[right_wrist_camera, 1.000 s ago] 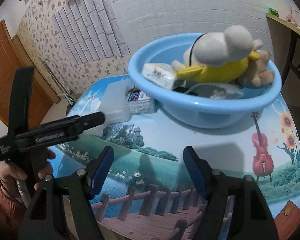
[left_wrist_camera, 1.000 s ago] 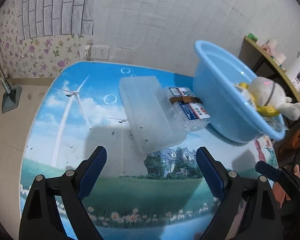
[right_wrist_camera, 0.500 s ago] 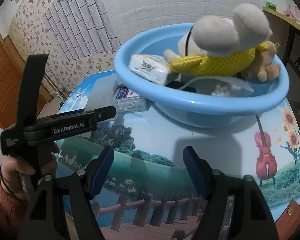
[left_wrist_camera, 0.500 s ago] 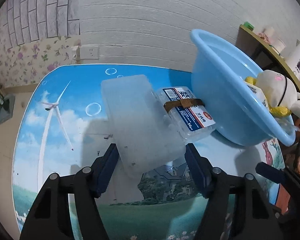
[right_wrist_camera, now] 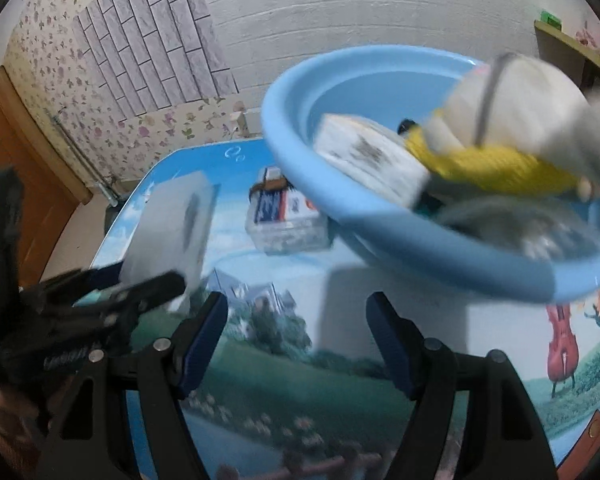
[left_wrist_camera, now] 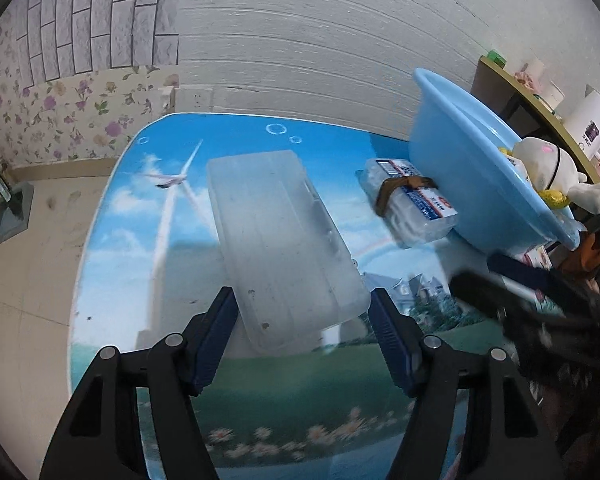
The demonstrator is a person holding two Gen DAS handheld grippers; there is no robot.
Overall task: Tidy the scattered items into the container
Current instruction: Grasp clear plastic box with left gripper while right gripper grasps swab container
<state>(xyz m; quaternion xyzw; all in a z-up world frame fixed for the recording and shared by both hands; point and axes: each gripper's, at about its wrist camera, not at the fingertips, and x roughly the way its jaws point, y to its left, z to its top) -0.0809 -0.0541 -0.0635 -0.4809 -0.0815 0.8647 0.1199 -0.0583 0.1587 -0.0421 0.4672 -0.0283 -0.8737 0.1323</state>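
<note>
Both left tongs (left_wrist_camera: 302,312) pads now clamping frosted box (left_wrist_camera: 284,248), lifted off table, right tongs (right_wrist_camera: 296,320) unchanged, wide, empty

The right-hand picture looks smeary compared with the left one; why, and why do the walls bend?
Right wrist view: motion blur smears the blue basin, plush toy and left gripper. Left wrist view: sharper on the translucent box, blurred only at its right edge. Both views: fisheye lenses curve the wall lines.
</note>
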